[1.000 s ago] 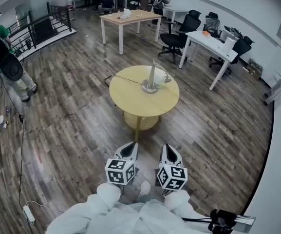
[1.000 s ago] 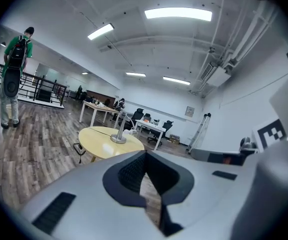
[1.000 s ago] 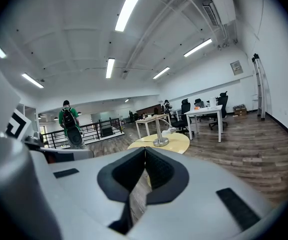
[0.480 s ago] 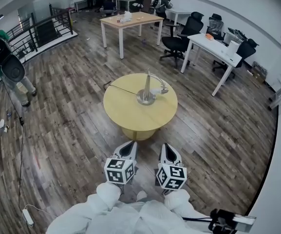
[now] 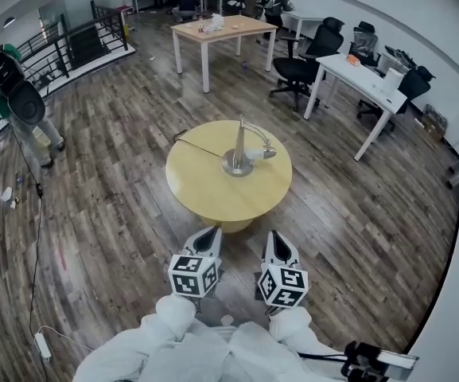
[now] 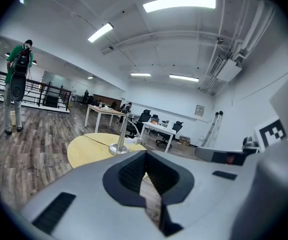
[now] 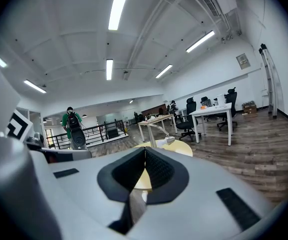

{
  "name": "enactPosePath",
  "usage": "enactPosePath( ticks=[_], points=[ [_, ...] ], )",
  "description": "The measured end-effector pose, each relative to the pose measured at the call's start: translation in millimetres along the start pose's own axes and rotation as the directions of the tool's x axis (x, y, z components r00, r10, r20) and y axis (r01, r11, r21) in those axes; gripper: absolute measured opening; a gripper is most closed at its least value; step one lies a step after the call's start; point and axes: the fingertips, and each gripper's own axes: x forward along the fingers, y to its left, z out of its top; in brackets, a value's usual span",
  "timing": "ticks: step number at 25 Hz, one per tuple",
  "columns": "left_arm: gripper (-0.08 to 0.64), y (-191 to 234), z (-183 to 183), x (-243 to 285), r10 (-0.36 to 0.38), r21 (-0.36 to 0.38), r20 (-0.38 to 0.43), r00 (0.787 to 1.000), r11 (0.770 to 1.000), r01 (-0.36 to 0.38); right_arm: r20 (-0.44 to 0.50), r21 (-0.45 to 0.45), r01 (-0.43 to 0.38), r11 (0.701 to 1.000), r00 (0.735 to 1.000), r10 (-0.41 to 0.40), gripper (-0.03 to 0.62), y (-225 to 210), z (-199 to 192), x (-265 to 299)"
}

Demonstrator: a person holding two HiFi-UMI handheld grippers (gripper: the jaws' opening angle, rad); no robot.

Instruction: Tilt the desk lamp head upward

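- desk lamp (image 5: 239, 153) stands upright near the middle of the round yellow table (image 5: 205, 193): silver round base, tapered stem
- lamp head (image 5: 266, 153) sits low on the right of the stem, on a curved arm, close over the tabletop near the base
- thin dark cable (image 5: 201, 147) runs from the lamp base left across the table to its edge
- left gripper (image 5: 206, 243) is in front of the table's near edge, over the wood floor (image 5: 110, 181), pointing at the table, well apart from the lamp
- left gripper view: jaws pressed together, nothing between them; lamp shows beyond them on the table
- right gripper (image 5: 278, 249) is just beside the left one, also aimed at the table, clear of the lamp
- right gripper view: jaws closed tight, empty; lamp head visible past the tips
- white sleeves (image 5: 173, 333) at the bottom edge, behind both marker cubes
- beyond the table: wooden desk (image 5: 221, 29), white desk (image 5: 364, 74), black office chairs (image 5: 305, 58)
- far left: a person in a green top with a backpack (image 5: 14, 102) stands near a black railing (image 5: 78, 46)
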Motion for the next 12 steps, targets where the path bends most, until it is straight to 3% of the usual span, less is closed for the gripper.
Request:
enactPosePath(
  ticks=[12],
  points=[
    [0.002,21,5,32,0.032,-0.006,0.000,0.999,0.999,-0.032,-0.022,0.013,0.000,1.000,1.000,0.000,0.012,-17,-8,34]
  ],
)
